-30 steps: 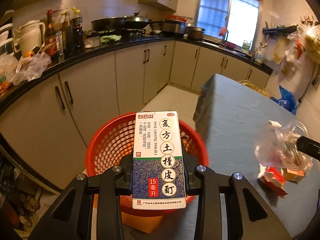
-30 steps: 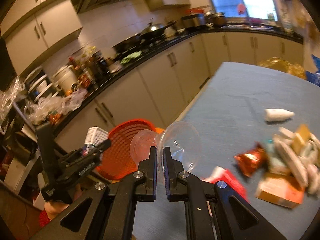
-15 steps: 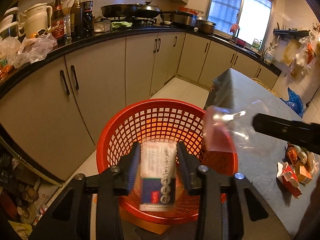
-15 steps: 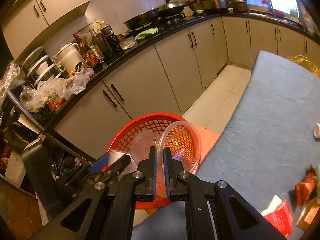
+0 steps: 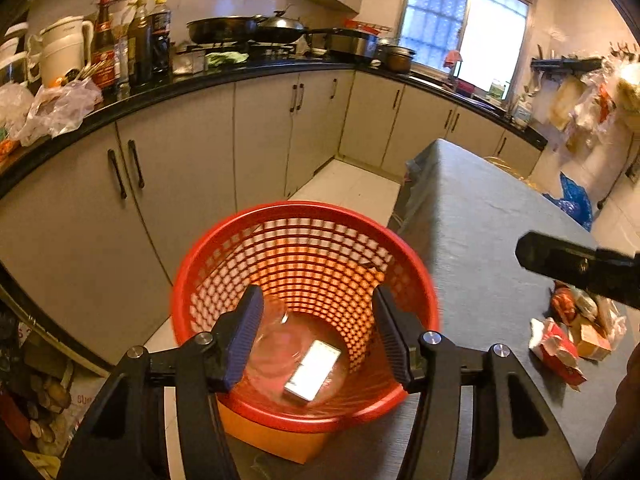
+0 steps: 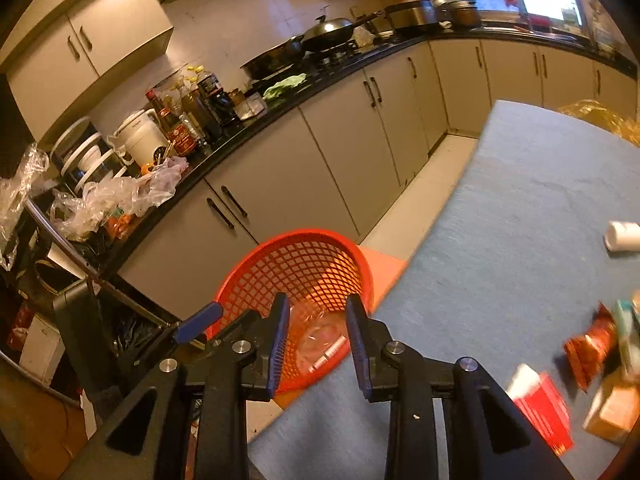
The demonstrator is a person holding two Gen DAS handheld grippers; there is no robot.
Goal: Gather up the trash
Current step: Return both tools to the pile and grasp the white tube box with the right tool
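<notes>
A red mesh basket (image 5: pixel 304 220) (image 6: pixel 256 272) stands on the floor beside the grey table. At its bottom lie a white medicine box (image 5: pixel 313 372) (image 6: pixel 332 354) and a clear plastic cup (image 5: pixel 276 336) (image 6: pixel 316 330). My left gripper (image 5: pixel 316 300) hovers over the basket mouth; its jaws are opening and nothing is between them. My right gripper (image 6: pixel 314 306) hangs over the basket's near side, jaws opening and empty. One right finger (image 5: pixel 560 262) juts in at the right of the left wrist view. The left gripper's blue pad (image 6: pixel 198 322) shows in the right wrist view.
Loose trash lies on the grey table (image 5: pixel 480 216) (image 6: pixel 540 208): a red wrapper (image 5: pixel 556 350) (image 6: pixel 542 408), a brown packet (image 6: pixel 588 348), a cardboard box (image 5: pixel 594 342) (image 6: pixel 612 412) and a white tube (image 6: pixel 622 236). Cabinets and a cluttered black counter (image 5: pixel 160 92) run behind the basket.
The left gripper let go of the medicine box, which dropped into the basket. The right gripper carried the clear cup over the basket and released it; both jaws have spread wider.
</notes>
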